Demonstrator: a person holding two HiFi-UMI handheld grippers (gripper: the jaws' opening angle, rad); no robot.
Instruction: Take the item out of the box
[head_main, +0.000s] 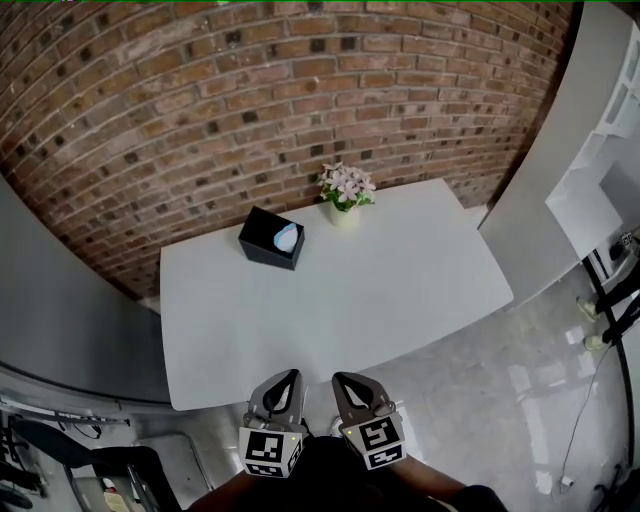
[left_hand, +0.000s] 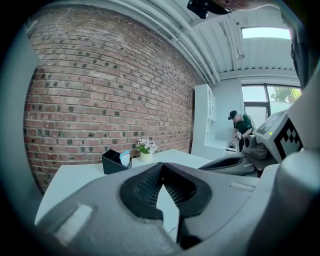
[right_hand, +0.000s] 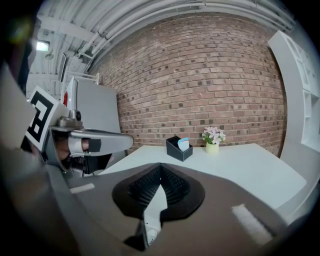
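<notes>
Left gripper (head_main: 290, 378), right gripper (head_main: 343, 380): jaws together, empty, 6 o'clock. Box (head_main: 271, 238) off at their 11; tugging item (head_main: 287, 236) one-handed likely drags box into flowerpot (head_main: 345, 200) at its 2.

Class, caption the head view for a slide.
Left claw and right claw, shut, face a table with black box and flowers.

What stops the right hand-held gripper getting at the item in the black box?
Likely yes: only bare table lies between the right hand-held gripper, at the near edge, and the open-topped black box, whose pale item sticks up. The gripper's jaws are shut.
</notes>
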